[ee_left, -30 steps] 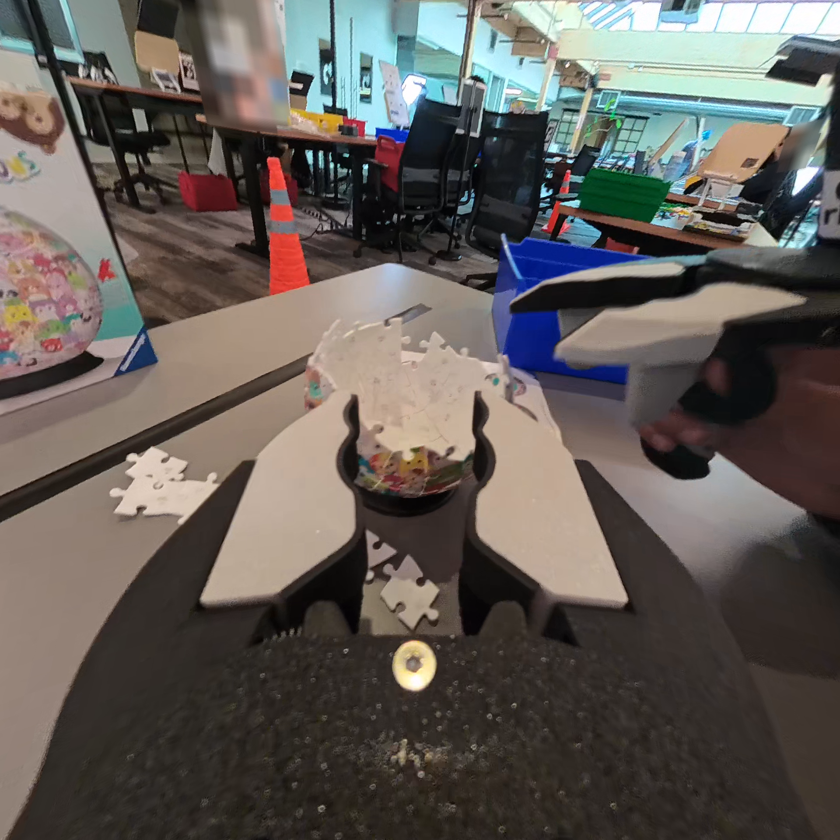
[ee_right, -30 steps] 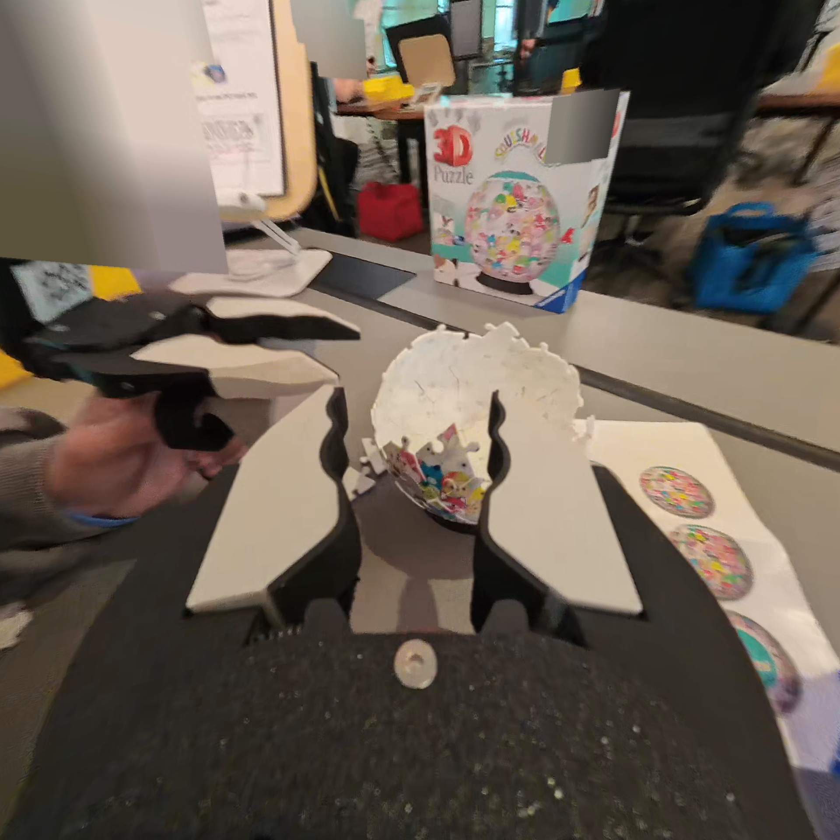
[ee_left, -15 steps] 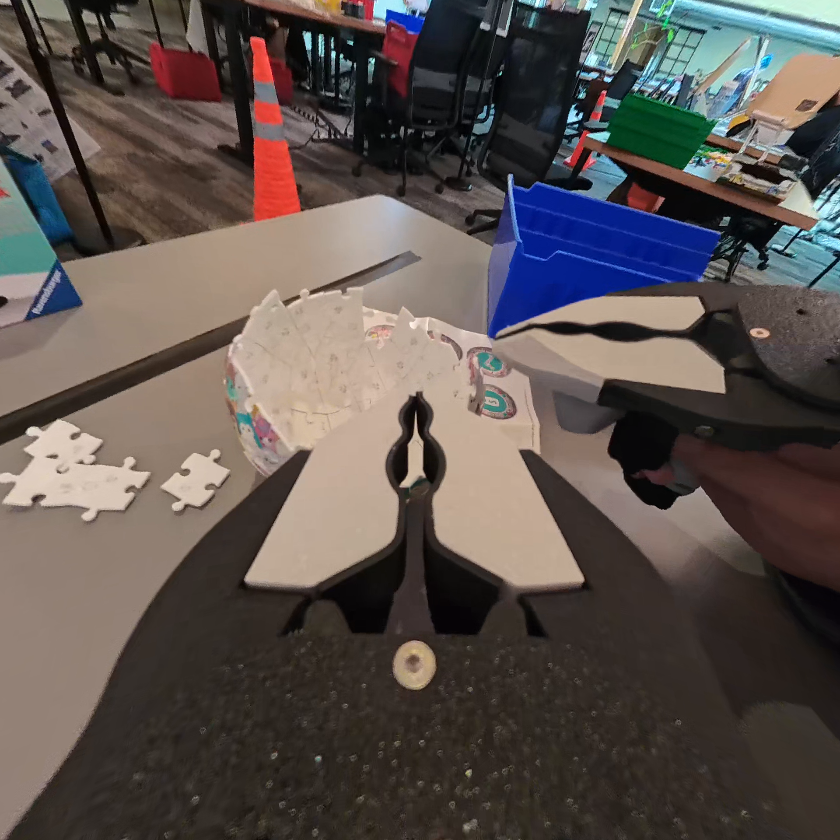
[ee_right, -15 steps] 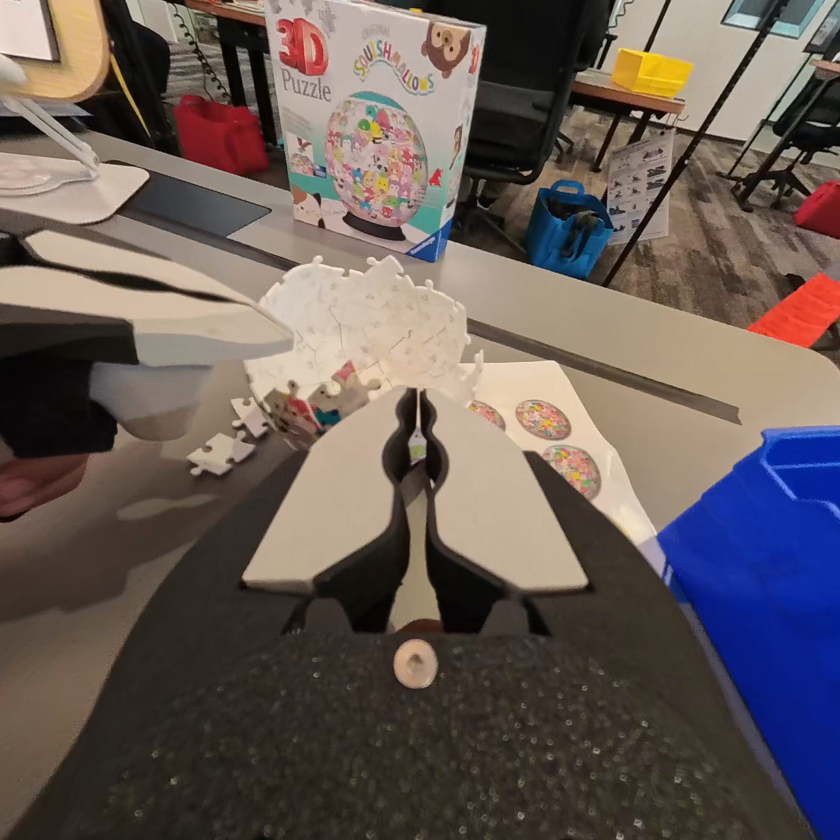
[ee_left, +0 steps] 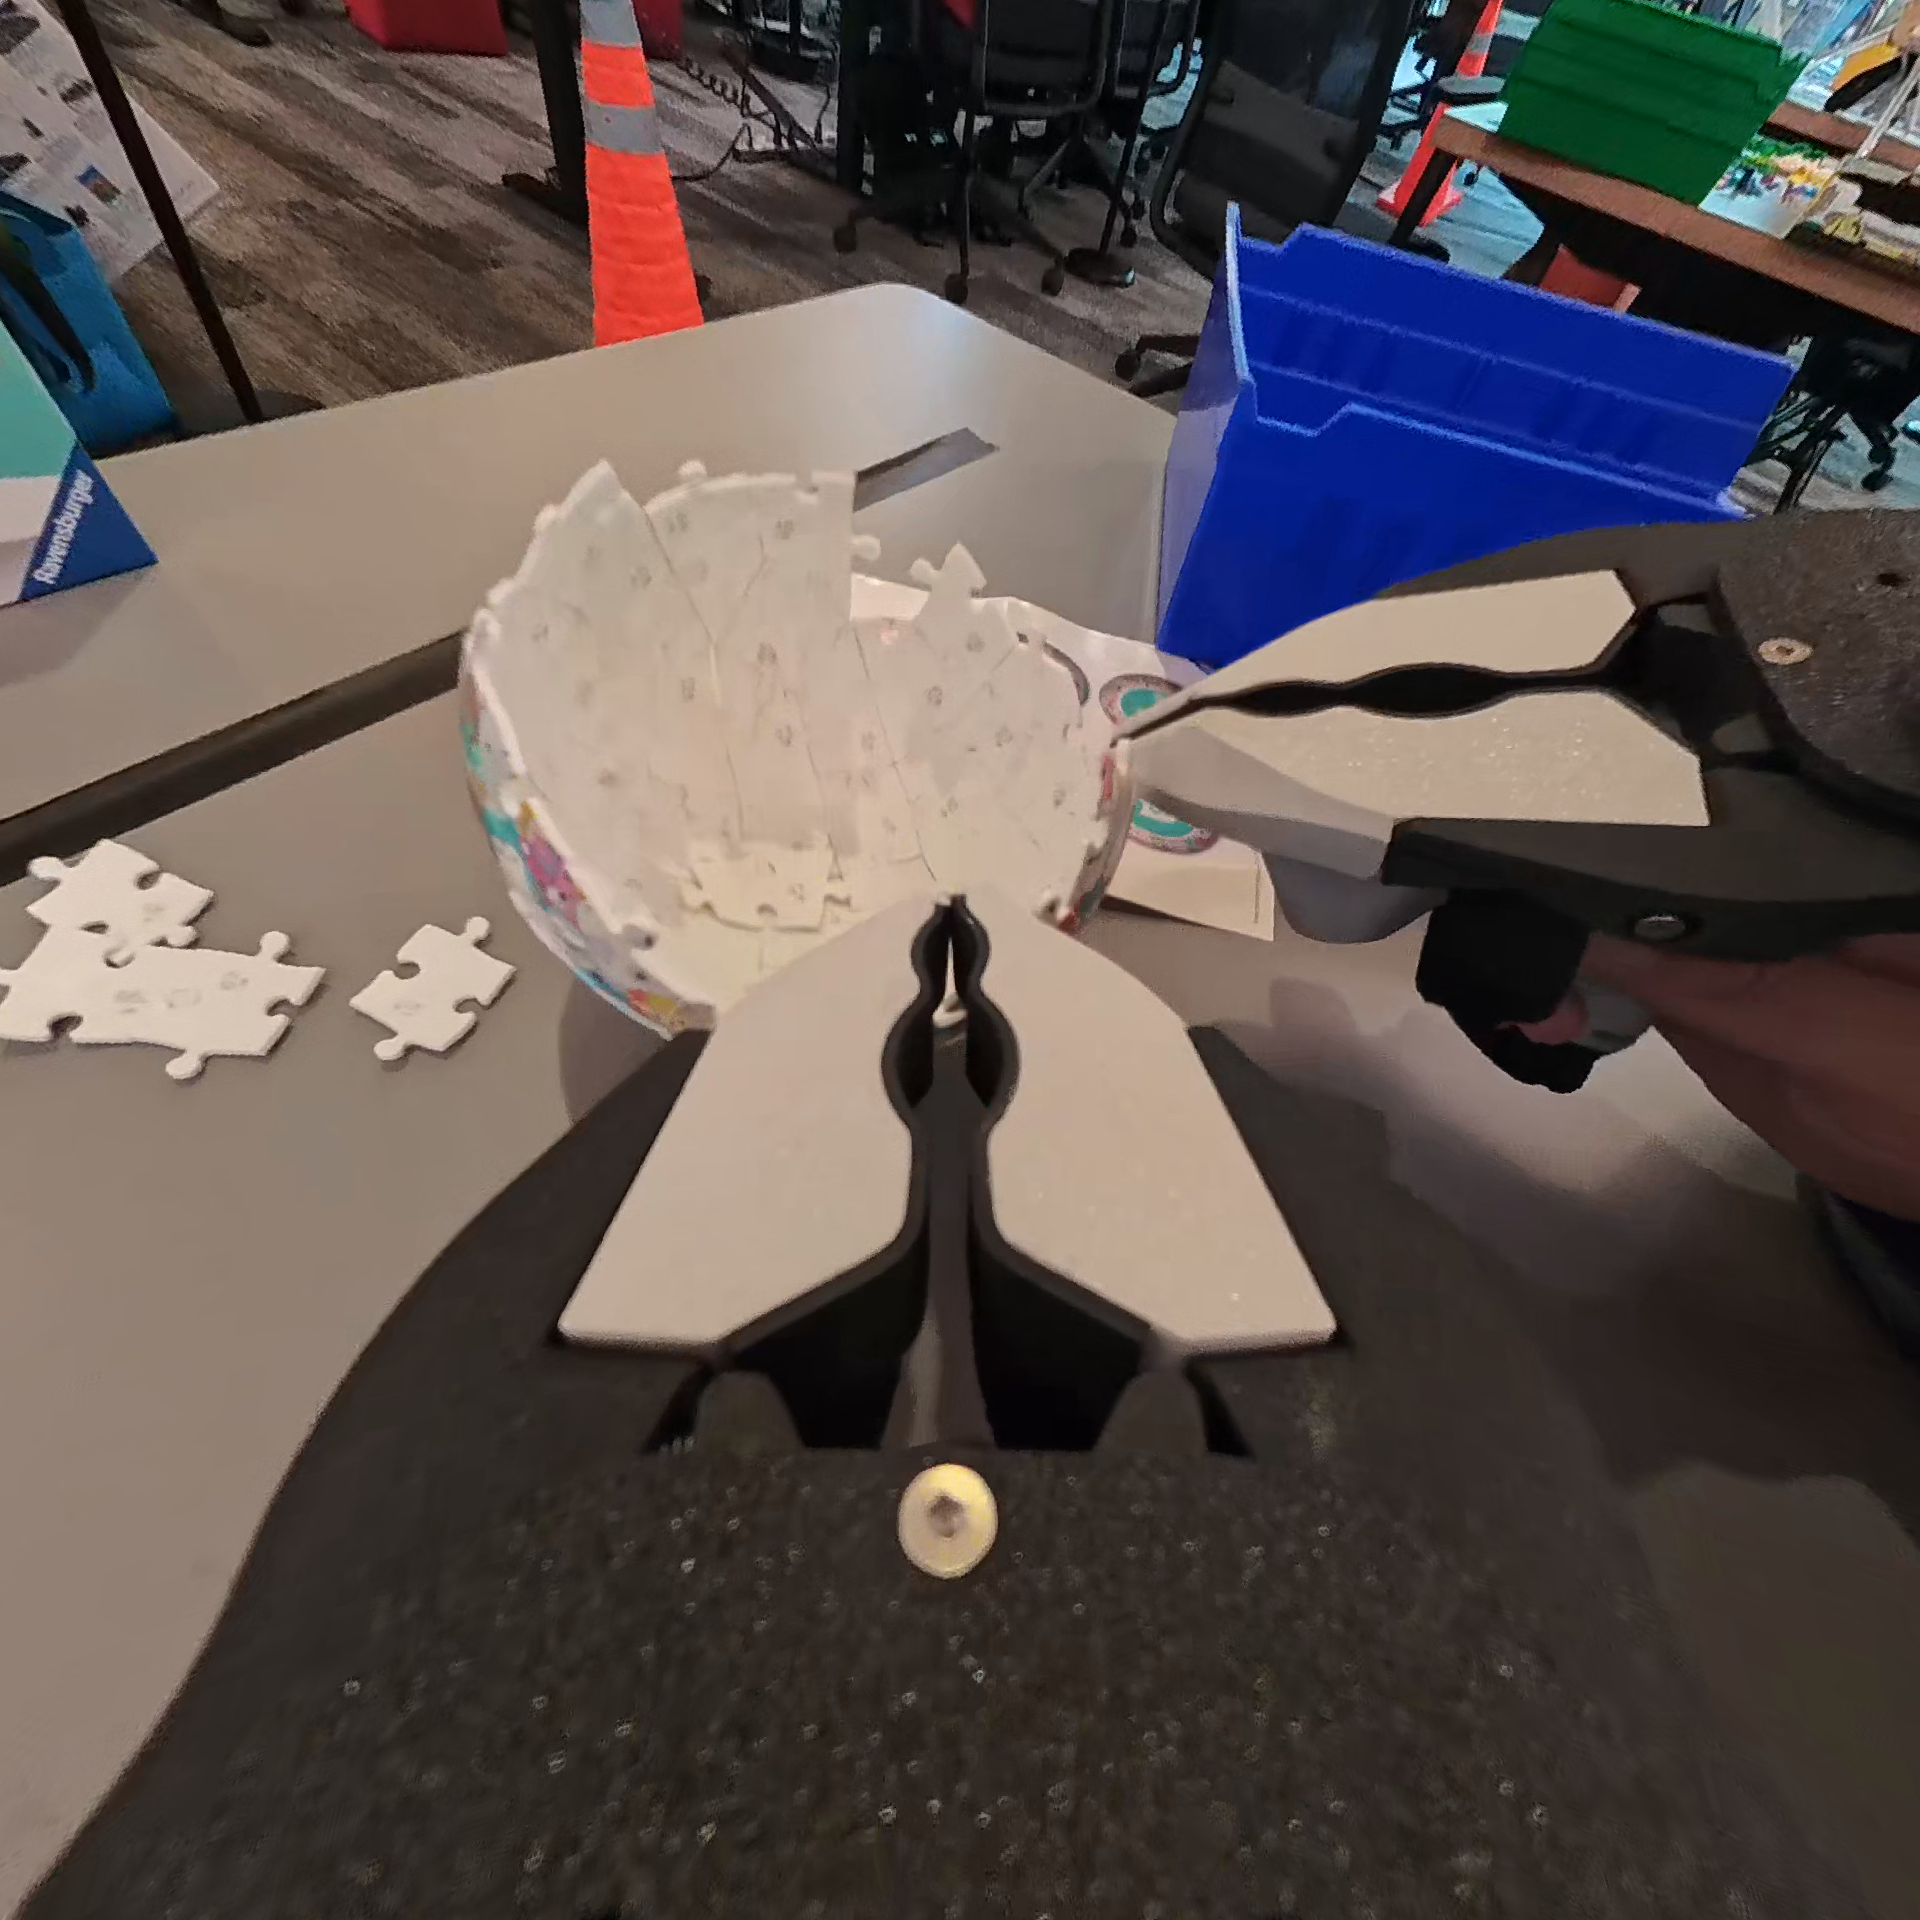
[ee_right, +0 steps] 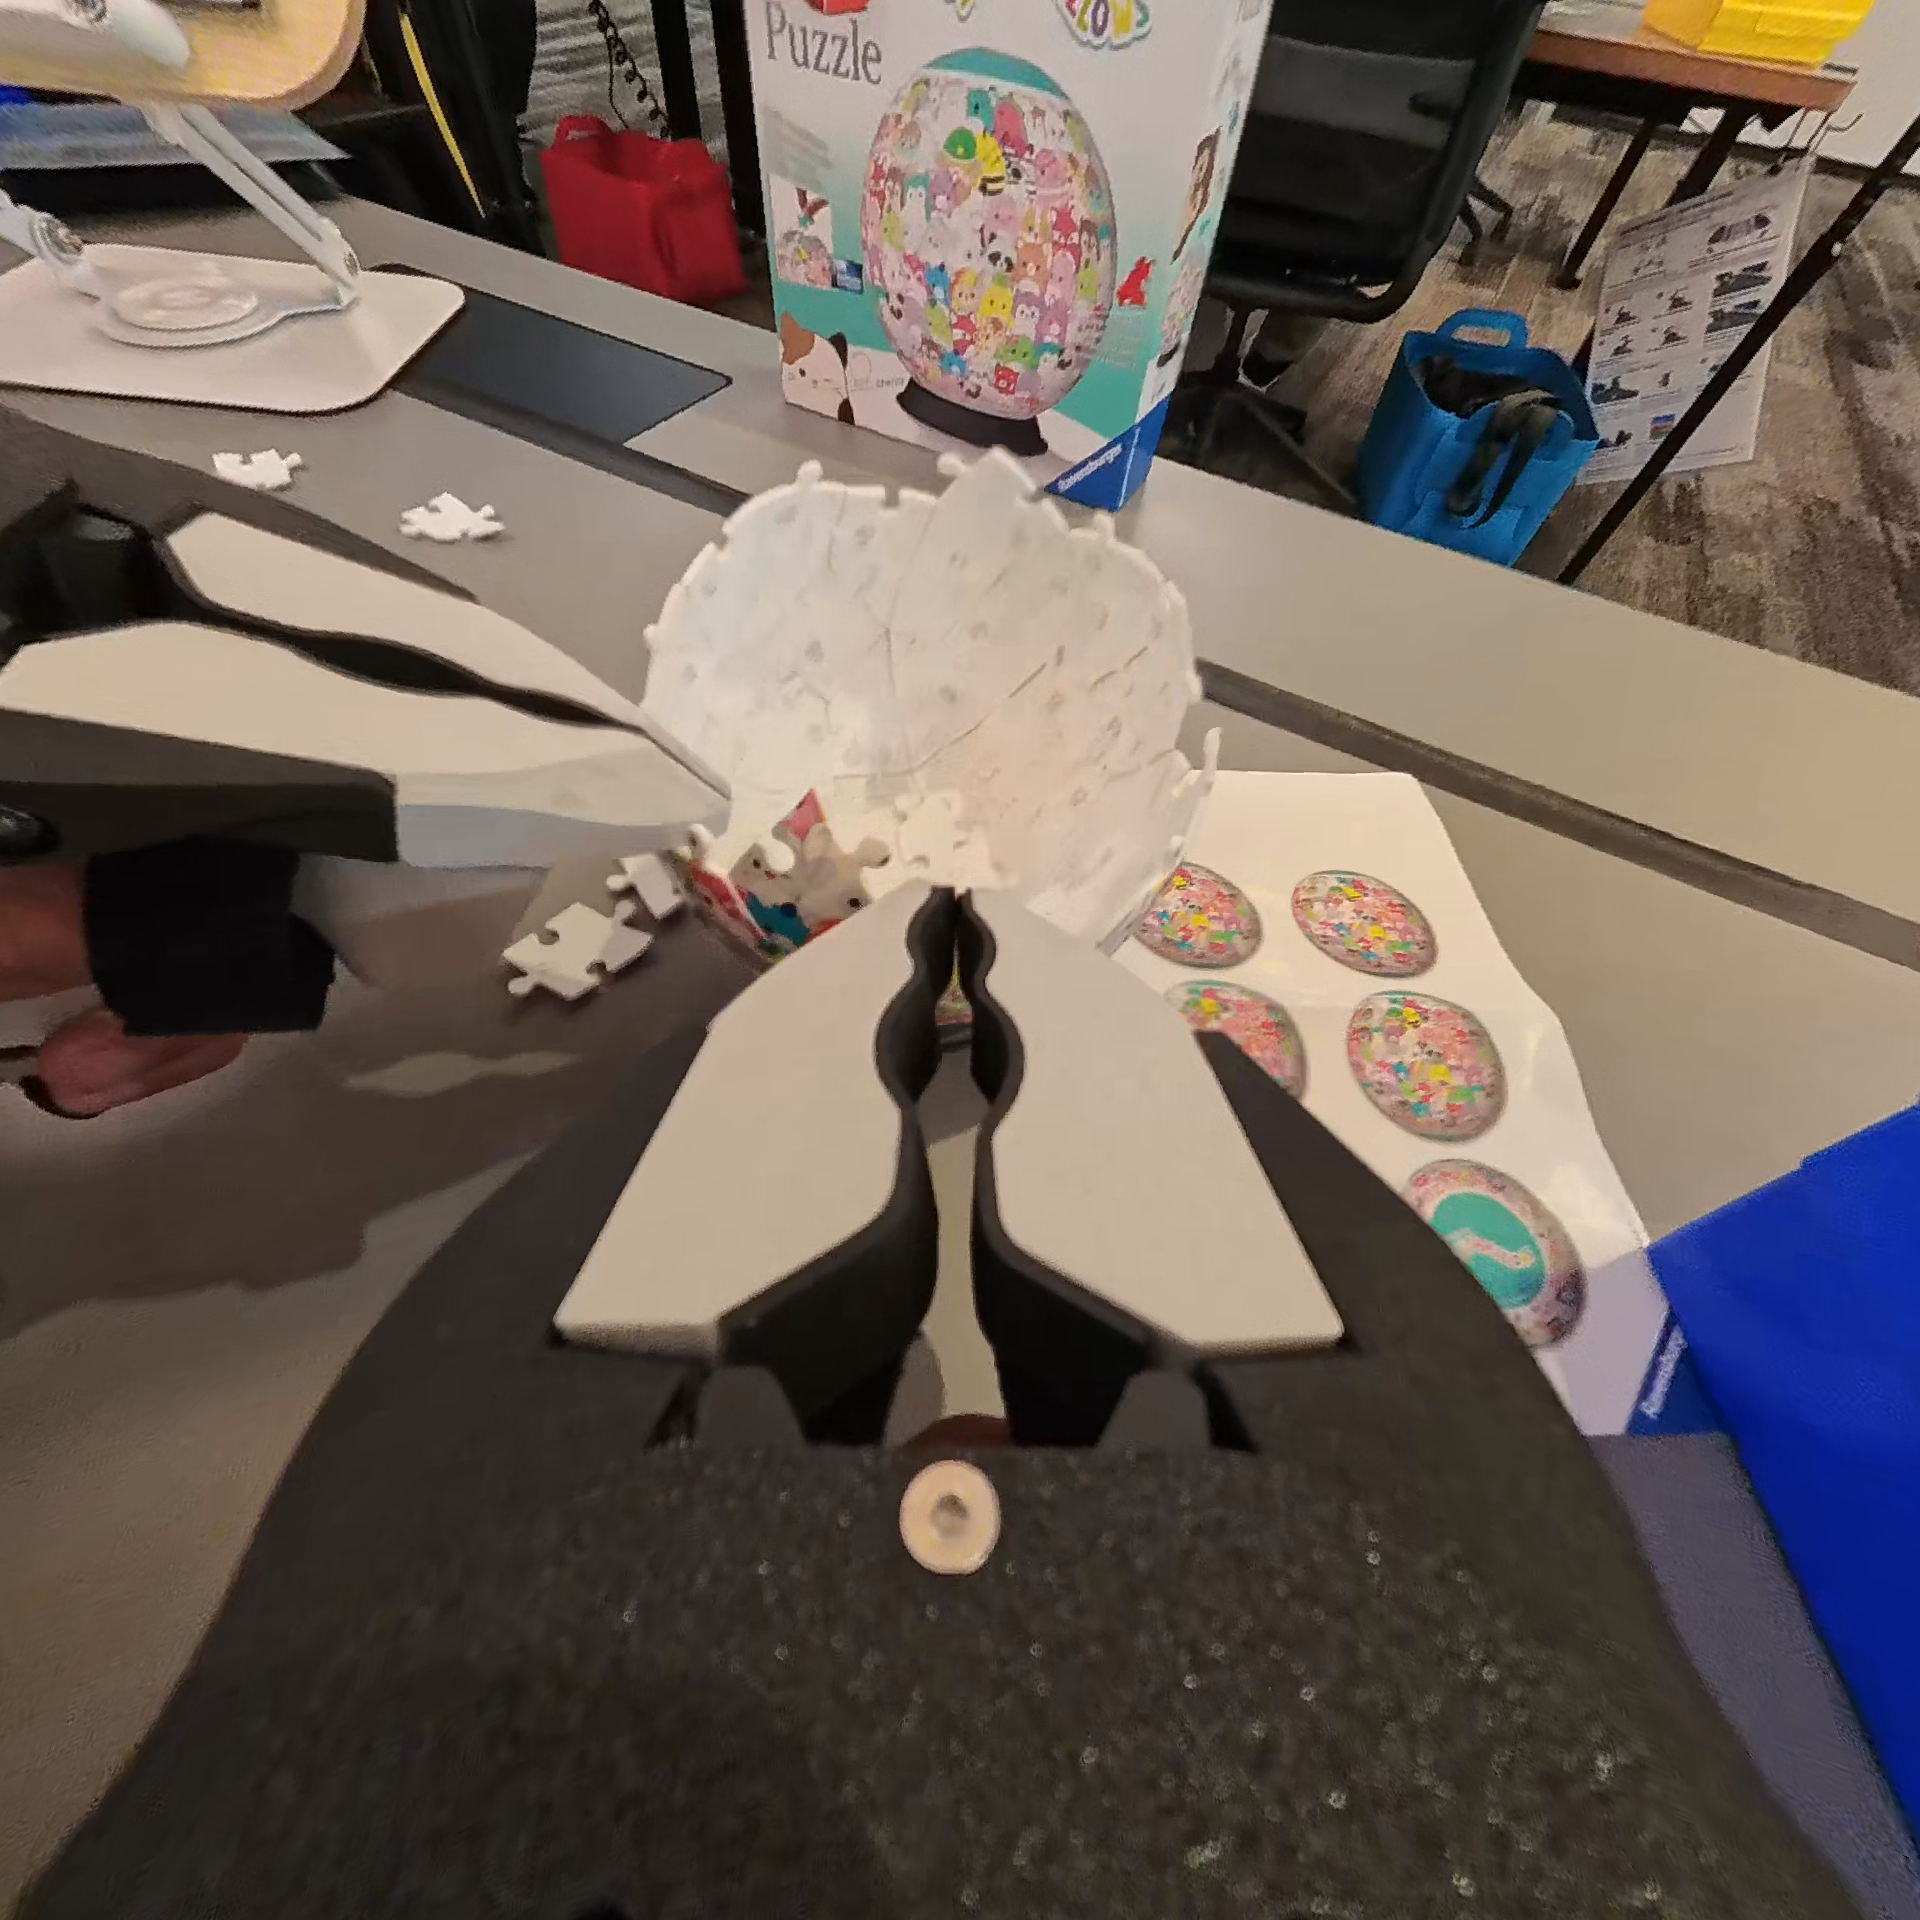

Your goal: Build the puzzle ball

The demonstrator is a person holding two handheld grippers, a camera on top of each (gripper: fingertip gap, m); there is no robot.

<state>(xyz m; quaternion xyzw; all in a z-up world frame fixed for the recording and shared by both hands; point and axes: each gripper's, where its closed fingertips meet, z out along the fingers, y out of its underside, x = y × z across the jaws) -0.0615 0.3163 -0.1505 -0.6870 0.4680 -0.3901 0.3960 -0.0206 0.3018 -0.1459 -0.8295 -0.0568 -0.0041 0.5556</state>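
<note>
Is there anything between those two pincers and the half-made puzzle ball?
Nothing visible. The left gripper and right gripper are both shut, their tips right at the rim of the puzzle ball. The loose pieces lie off to one side on the table.

Two matte black speckled gripper (ee_left: 951, 920) bodies, each with pale grey wavy-edged fingers (ee_right: 790, 1122), one silver centre screw (ee_right: 948, 1515), black handle (ee_left: 1496, 987) below.

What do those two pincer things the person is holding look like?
Both match. The left gripper and right gripper each have two flat, pale grey fingers with wavy black inner edges, on a speckled black foam-like body with one silver screw. No cables show.
</note>
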